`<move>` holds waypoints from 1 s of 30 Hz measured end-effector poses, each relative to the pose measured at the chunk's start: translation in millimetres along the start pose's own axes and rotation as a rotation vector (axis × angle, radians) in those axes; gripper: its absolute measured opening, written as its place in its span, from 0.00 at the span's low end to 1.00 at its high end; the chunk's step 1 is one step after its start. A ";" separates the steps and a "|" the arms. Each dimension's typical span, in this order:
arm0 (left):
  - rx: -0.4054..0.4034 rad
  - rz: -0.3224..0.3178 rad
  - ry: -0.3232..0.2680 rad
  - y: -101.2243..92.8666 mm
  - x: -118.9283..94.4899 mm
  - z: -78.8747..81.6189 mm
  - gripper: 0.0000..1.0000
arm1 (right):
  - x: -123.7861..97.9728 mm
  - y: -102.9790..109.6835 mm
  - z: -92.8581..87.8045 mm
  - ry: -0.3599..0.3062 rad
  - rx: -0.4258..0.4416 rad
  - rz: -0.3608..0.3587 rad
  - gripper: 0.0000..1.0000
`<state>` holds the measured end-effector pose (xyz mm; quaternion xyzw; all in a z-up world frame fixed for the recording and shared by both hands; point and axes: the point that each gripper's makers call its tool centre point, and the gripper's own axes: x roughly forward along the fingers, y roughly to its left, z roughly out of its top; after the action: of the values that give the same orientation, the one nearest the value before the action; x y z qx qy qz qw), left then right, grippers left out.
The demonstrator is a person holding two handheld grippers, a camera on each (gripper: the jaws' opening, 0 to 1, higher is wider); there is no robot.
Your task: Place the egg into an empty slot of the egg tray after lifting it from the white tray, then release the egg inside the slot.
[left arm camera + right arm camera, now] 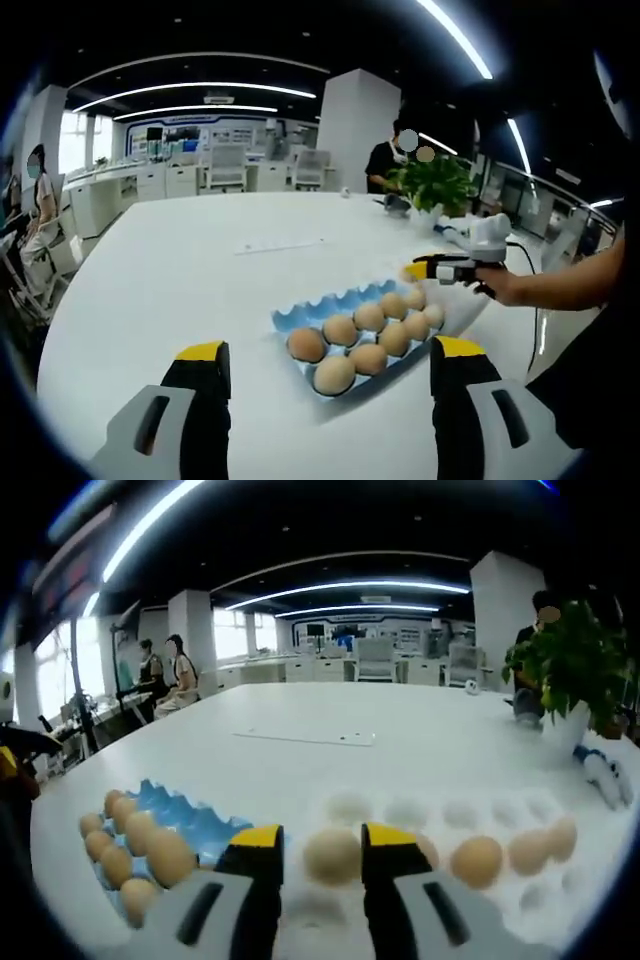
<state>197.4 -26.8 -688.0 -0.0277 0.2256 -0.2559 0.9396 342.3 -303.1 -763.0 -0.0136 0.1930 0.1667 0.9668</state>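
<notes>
- My right gripper (320, 852) has its yellow-tipped jaws closed around a smooth tan egg (332, 855), low over the moulded white tray (440, 815); I can't read the egg's long axis.
- My left gripper (330, 352) hangs open above the glossy white table (180, 270).
- Just left sits the scalloped blue egg tray (195, 820), its near slots filled.
- More eggs (477, 861) rest in the white dimples.
- Farther off stands a leafy potted plant (572, 670).

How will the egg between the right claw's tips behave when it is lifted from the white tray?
The egg looks smooth and rounded, so it may slip. It is probably fragile under a hard squeeze. Outside the white tray's dimple it would likely roll.
</notes>
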 end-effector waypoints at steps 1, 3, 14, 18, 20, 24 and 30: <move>0.000 0.001 0.001 0.3 -0.1 -0.2 0.84 | 2.3 -1.2 -1.8 0.006 -0.007 -0.006 0.30; 0.000 0.002 0.003 0.5 -0.5 -0.7 0.84 | 7.0 -1.0 -6.0 0.024 -0.007 -0.003 0.30; -0.006 0.004 0.005 3.9 -0.7 -3.2 0.83 | 3.7 -0.5 -10.2 0.048 -0.142 -0.022 0.26; -0.010 0.004 0.007 4.8 -0.7 -4.0 0.83 | 5.3 0.7 -11.3 0.039 -0.170 -0.015 0.27; -0.008 0.005 0.009 5.2 -0.7 -4.8 0.83 | 5.8 -0.1 -10.3 0.032 -0.160 -0.007 0.25; -0.012 0.003 0.006 3.8 -0.6 -4.1 0.83 | 4.6 -0.7 -9.9 0.021 -0.187 -0.004 0.24; -0.012 0.010 0.000 3.5 -3.1 -1.6 0.83 | -5.4 -2.0 5.4 -0.024 -0.181 -0.012 0.24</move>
<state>196.0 -22.1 -688.7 -0.0324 0.2275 -0.2498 0.9406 340.3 -306.2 -756.1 -0.1003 0.1656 0.1776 0.9649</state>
